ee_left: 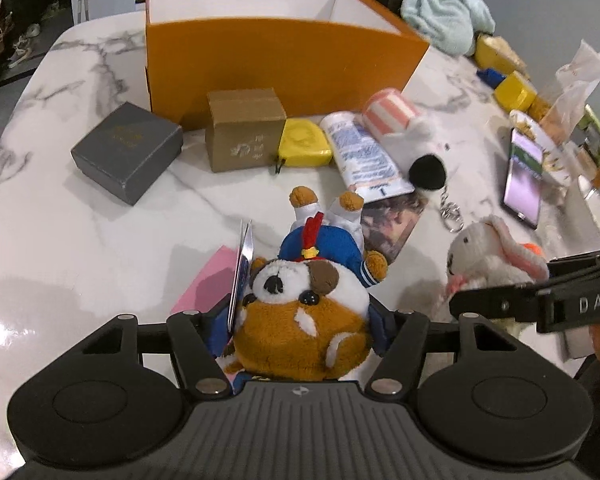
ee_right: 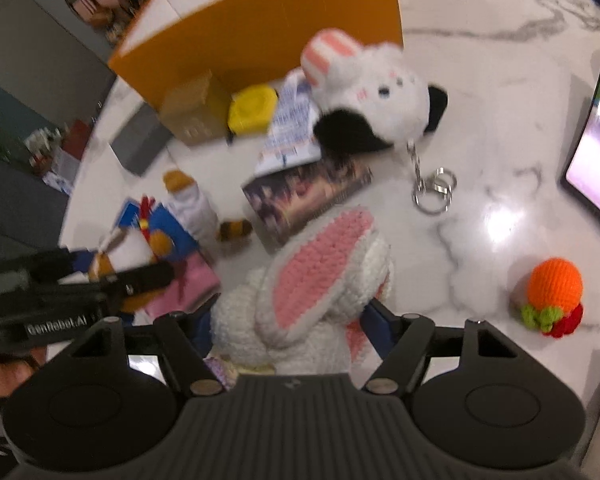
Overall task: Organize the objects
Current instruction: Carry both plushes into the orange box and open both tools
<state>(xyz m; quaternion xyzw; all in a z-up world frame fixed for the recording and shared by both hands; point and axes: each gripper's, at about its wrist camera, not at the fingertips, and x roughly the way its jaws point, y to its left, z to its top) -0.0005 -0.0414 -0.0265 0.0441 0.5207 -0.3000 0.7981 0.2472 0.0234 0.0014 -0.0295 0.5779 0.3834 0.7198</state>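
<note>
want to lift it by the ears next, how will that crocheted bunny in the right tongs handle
The crocheted bunny looks soft and light, so it will probably squash between the right tongs rather than slip. Its long pink-lined ear already flops over, so it likely dangles and swings when lifted. The knit texture should grip well.

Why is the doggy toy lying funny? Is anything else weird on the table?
The plush dog lies on its back, feet up, between the left gripper's jaws. The big orange box stands empty while boxes, a tube and toys lie scattered on the marble table in front of it.
</note>
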